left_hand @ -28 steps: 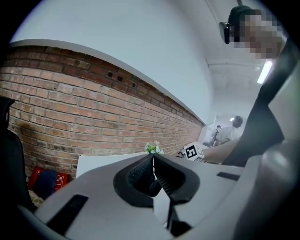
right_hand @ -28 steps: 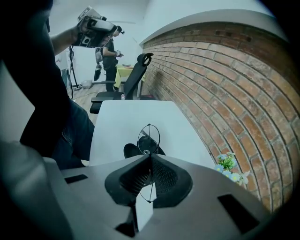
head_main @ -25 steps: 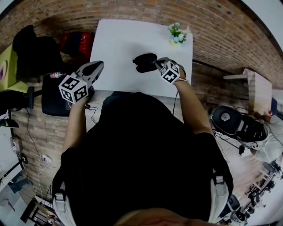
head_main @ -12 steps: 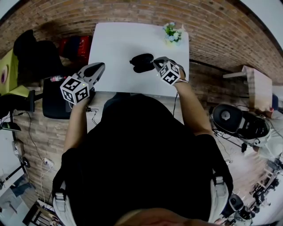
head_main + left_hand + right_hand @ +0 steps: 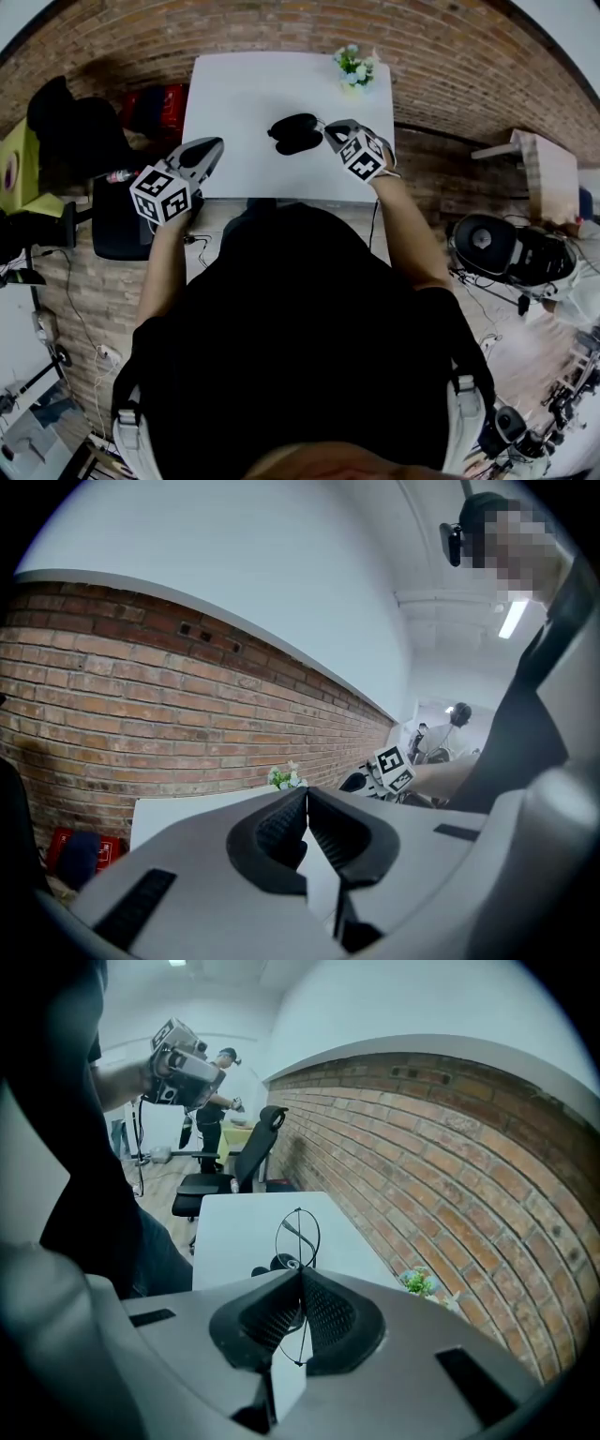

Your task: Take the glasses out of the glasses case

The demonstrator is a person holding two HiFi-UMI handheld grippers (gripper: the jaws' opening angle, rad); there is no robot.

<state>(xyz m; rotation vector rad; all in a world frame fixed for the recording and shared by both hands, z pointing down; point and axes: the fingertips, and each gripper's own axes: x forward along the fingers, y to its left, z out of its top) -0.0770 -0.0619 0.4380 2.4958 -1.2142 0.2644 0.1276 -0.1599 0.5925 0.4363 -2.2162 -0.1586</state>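
The right gripper (image 5: pixel 300 1274) has its jaws pressed almost together on the glasses (image 5: pixel 299 1237), a thin wire frame. One round rim stands up past the jaw tips and another wire loop shows below, in the gap between the pads. The glasses hang in the air above the table (image 5: pixel 244 103), clear of the case (image 5: pixel 293 133). The case lies open near the middle of the white top as two dark halves side by side, just left of the right gripper's tips in the head view. In the right gripper view it shows as a dark shape right beyond the jaws, under the raised rim. Whether anything is in the case cannot be made out. The right gripper points down and toward the far side of the table, and its marker cube sits on the near side of it. The left gripper (image 5: pixel 214 144) is held over the near left edge of the table, well apart from the case. Its own view shows its jaws meeting at the tips with nothing between them. A small bunch of flowers (image 5: pixel 353 66) stands at the far right corner of the table, beside the brick wall. A black chair (image 5: pixel 117 220) stands left of the table, near the left gripper.
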